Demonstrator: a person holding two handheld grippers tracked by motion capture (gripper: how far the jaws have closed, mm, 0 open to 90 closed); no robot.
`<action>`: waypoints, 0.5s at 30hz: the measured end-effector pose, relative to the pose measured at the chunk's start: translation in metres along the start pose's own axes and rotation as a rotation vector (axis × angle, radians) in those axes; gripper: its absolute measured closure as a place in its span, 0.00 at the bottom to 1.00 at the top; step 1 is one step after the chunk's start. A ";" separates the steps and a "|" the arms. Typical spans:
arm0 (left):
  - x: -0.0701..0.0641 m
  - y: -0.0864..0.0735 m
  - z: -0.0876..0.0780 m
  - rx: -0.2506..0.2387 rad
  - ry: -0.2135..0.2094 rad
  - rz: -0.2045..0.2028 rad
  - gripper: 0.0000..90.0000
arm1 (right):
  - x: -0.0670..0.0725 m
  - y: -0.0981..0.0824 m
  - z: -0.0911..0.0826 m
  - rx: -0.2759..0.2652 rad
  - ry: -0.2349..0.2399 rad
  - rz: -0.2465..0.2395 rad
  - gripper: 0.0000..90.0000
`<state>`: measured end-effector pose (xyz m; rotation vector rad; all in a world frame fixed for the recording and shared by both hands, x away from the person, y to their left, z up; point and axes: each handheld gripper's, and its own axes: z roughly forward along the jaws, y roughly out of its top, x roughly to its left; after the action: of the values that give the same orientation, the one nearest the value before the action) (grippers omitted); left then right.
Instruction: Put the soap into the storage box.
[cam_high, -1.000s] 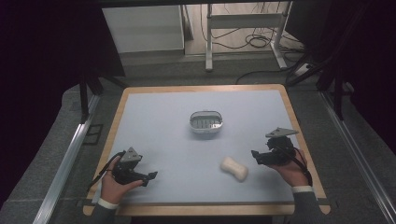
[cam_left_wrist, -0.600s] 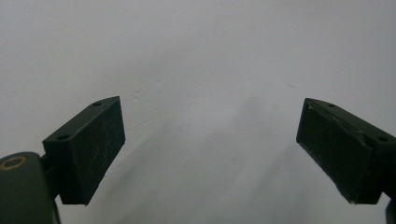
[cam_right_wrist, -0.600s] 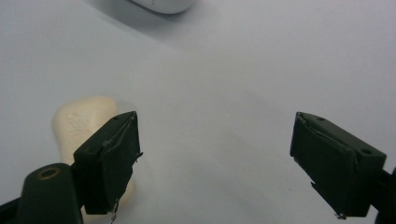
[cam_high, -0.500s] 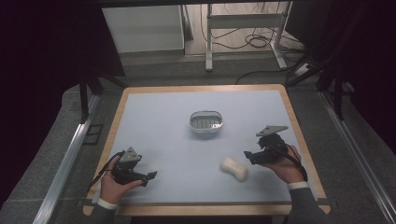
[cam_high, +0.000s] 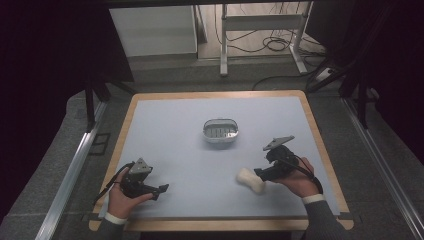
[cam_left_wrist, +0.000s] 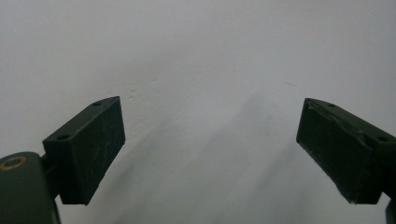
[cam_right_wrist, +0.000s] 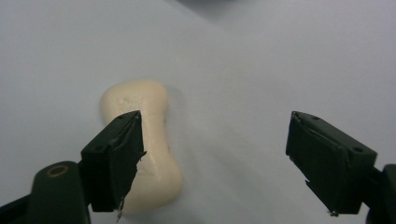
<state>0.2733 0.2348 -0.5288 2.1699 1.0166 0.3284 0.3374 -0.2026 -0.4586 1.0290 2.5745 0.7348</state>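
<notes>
At the near edge of the desk (cam_high: 165, 107) we see both hands, each holding a claw low over the pale blue top. The left claw (cam_high: 161, 189) sits at the near left corner, its jaws spread wide with bare desk surface between them and nothing in its hold. In the left gripper view those two black jaws stand far apart over the plain top.

Near the right side, the right claw (cam_high: 257, 173) lies just beside a cream-coloured bar of soap (cam_high: 250, 180), its tips at the bar's right end. Its jaws have just been closing, yet they stand well apart and grip nothing. In the right gripper view the soap (cam_right_wrist: 142, 154) lies partly behind the left jaw rather than squarely in the gap, and the wide space between the jaws shows bare desk. We cannot tell whether that jaw touches the bar.

The soap is pale and matte, rounded at both ends and slightly narrowed at the waist, and it lies flat on the desk.

Farther off, at about the middle of the desk, stands a small oval soap dish (cam_high: 220, 131) with a pale rim and a ribbed grey floor. We see nothing lying in it. It is well apart from the soap and from both claws.
</notes>
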 end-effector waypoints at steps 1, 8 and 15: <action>0.000 0.000 0.000 0.000 0.000 0.000 0.09 | 0.002 0.000 0.001 0.003 0.000 -0.006 0.22; 0.000 0.000 0.001 0.003 -0.003 0.003 0.09 | 0.016 0.005 0.005 0.018 0.041 -0.036 0.23; -0.001 0.000 0.001 0.001 -0.006 0.003 0.09 | 0.028 0.010 0.013 0.059 0.051 -0.068 0.25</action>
<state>0.2733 0.2337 -0.5296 2.1720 1.0105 0.3225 0.3285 -0.1726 -0.4659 0.9458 2.6759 0.6797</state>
